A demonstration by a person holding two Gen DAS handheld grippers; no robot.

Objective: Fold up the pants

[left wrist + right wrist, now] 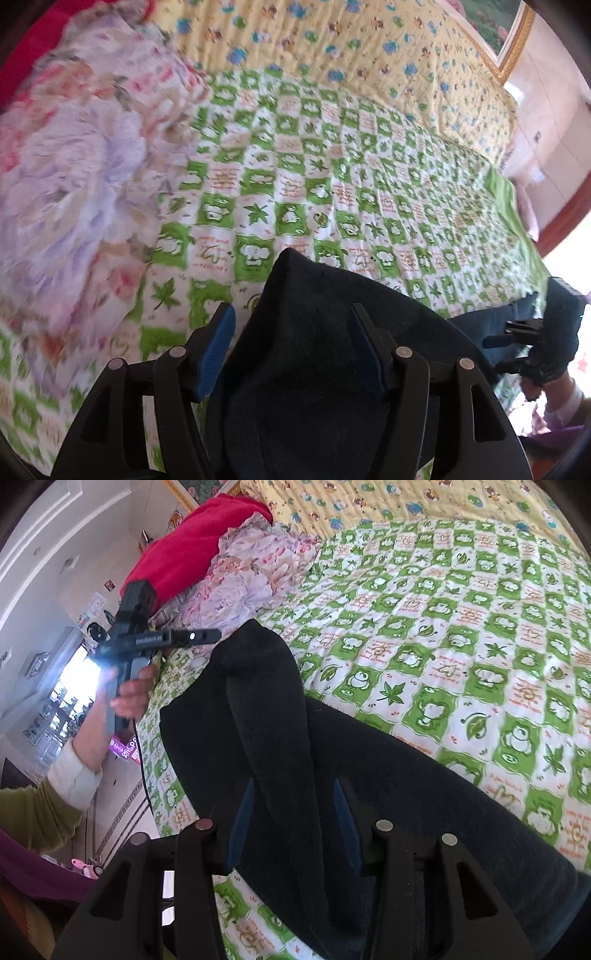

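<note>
The dark navy pants (280,738) lie on the near edge of a bed, filling the lower middle of both wrist views. In the right wrist view they form one long band from the upper centre down to the lower right corner, with a raised fold running down its middle.

The right gripper (293,827) grasps that raised fold at the bottom centre of its view, its two blue pads pressed against either side of the cloth. The left gripper (293,350) stands wide at the bottom of its own view; the pants lie between its blue pads (218,354), and a gap shows beside the left pad, so it has let go. In the right wrist view the left gripper appears once more at the upper left, held in a bare hand (131,698) with a cream cuff and an olive sleeve (40,812).

One green-and-white checked quilt (461,646), printed with frogs and leaves, covers the bed under the pants. One yellow quilt (369,48) with blue cartoon figures lies beyond it along the top of both views. One floral, ruffled pillow (74,177) fills the left of the left wrist view, blurred, with one red blanket (199,550) behind it.

A gold picture frame (517,40) hangs at the upper right of the left wrist view, beside a pale wall. A bright window and a tiled floor show at the left edge of the right wrist view.
</note>
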